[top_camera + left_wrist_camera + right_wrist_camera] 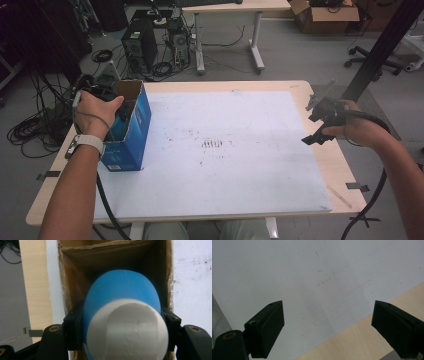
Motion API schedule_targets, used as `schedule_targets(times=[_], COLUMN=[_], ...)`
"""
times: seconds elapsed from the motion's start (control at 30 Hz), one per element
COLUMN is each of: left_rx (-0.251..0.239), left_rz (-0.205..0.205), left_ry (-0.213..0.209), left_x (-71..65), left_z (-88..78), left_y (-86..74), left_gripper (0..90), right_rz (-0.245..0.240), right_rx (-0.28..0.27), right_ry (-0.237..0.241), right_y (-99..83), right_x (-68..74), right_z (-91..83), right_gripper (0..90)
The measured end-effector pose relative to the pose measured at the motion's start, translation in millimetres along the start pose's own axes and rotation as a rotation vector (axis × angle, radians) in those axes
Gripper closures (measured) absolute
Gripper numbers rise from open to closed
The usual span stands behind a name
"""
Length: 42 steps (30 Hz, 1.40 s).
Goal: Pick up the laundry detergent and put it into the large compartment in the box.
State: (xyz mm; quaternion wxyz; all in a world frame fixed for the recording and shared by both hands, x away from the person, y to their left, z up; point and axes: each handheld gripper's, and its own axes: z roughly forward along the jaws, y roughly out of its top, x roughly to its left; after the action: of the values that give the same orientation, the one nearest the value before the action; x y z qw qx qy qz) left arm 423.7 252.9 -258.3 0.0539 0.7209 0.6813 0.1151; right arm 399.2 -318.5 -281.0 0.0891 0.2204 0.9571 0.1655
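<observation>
Blue and white, a rounded object (125, 315) sits clamped between the two black jaws of the left gripper (122, 325), held at the open top of a blue cardboard box (127, 127) that stands upright near the table's left edge, its brown inside walls all around the object. Across the white mat (225, 150), well apart, the right gripper (320, 125) hovers at the table's right edge with jaws spread wide and nothing between them.

At frame left, the left hand (95, 112) tips its left gripper (122, 320) downward, jaws clamped. At frame right, the right hand (357, 131) holds the right gripper (328, 327) low, jaws spread wide apart.
</observation>
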Motion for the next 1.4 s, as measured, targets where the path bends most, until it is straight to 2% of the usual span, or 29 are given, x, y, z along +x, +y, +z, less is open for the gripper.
schedule_targets(times=[0.57,1.07,1.4], left_rx=[0.025,0.026,0.027], left_rz=[0.001,0.001,-0.01], left_ry=[-0.006,-0.013,-0.038], left_x=[0.4,1.6,7.4], left_z=[20.1,22.2,22.9], left_y=[-3.6,-1.5,-1.4], left_gripper=[37.3,37.0,36.5], right_rz=[0.008,0.011,0.012], right_rx=[0.002,0.001,0.005], right_ry=[0.002,0.004,0.007], right_y=[-4.5,-6.8,-7.3], right_x=[-0.3,-1.0,-0.8], right_z=[2.0,3.8,5.2], right_gripper=[11.1,11.1,11.1])
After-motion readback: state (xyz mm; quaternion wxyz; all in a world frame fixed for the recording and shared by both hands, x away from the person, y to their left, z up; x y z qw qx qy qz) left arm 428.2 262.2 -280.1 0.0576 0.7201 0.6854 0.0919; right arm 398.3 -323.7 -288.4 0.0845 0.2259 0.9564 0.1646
